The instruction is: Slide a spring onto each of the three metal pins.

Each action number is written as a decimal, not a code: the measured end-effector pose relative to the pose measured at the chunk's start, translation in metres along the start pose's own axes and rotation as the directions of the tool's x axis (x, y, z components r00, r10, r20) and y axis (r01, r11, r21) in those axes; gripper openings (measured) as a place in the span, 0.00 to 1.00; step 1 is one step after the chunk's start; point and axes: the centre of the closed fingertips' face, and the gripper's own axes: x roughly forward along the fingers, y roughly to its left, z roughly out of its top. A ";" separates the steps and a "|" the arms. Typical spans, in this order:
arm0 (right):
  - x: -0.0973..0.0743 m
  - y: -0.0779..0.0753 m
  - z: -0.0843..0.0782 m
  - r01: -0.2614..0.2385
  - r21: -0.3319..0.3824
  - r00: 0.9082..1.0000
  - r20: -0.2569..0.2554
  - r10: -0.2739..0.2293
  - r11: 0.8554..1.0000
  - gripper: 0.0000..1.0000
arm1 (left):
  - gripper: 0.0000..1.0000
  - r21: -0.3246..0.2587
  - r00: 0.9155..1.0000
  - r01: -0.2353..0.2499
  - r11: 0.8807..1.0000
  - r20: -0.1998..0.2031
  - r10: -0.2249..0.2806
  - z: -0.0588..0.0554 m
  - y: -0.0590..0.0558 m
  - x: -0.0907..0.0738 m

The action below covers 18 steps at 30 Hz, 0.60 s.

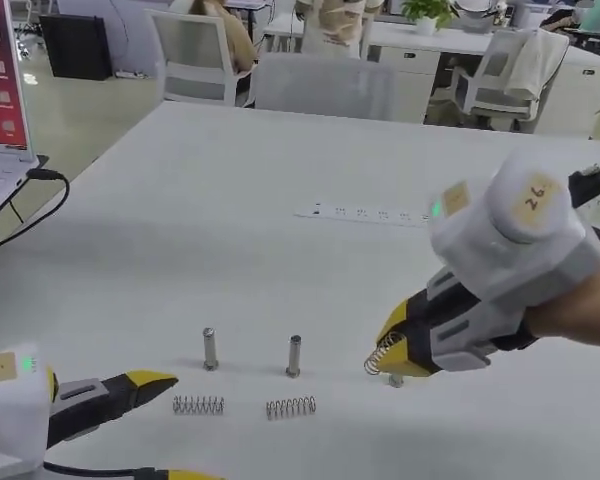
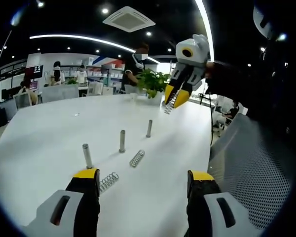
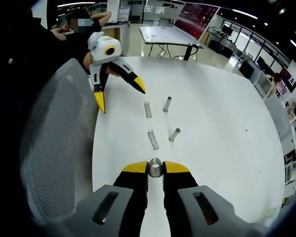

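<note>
Here the right tongs (image 1: 390, 348) tilt down, gripping a spring (image 1: 378, 357).

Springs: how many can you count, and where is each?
3. One spring lies on the table before the left pin, one before the middle pin, one clamped in the right gripper.

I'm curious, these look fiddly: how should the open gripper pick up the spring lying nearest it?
Probably across its middle coils, from above: the spring lies flat on its side on the table, so the open left gripper can straddle its round body, leaving an end free for a pin.
</note>
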 end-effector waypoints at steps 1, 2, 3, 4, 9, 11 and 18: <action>-0.001 -0.003 -0.002 0.006 -0.002 1.000 -0.009 -0.006 1.000 0.09 | 0.69 -0.001 1.000 -0.001 1.000 0.000 0.001 0.000 0.000 0.000; -0.002 -0.005 -0.002 0.010 -0.003 1.000 -0.013 -0.010 1.000 0.09 | 0.70 -0.001 1.000 -0.002 1.000 0.001 0.002 0.000 0.000 0.001; -0.004 -0.008 -0.003 0.015 -0.002 1.000 -0.016 -0.015 1.000 0.09 | 0.70 -0.001 1.000 -0.001 1.000 0.001 0.001 0.000 0.000 0.001; -0.005 -0.009 -0.003 0.016 -0.001 1.000 -0.017 -0.016 1.000 0.09 | 0.70 -0.003 1.000 -0.001 1.000 0.002 0.001 0.000 0.000 0.000; -0.010 -0.024 -0.009 0.038 -0.003 0.998 -0.055 -0.038 0.999 0.09 | 0.71 -0.004 1.000 -0.005 1.000 0.004 0.005 0.000 0.001 0.000; -0.011 -0.030 -0.011 0.044 -0.004 0.997 -0.070 -0.044 0.999 0.09 | 0.72 -0.006 1.000 -0.004 1.000 0.003 0.004 -0.001 0.001 0.000; -0.008 -0.042 -0.026 0.038 0.000 0.990 -0.137 -0.037 0.999 0.09 | 0.72 -0.007 1.000 -0.001 1.000 0.003 0.001 -0.002 -0.002 0.000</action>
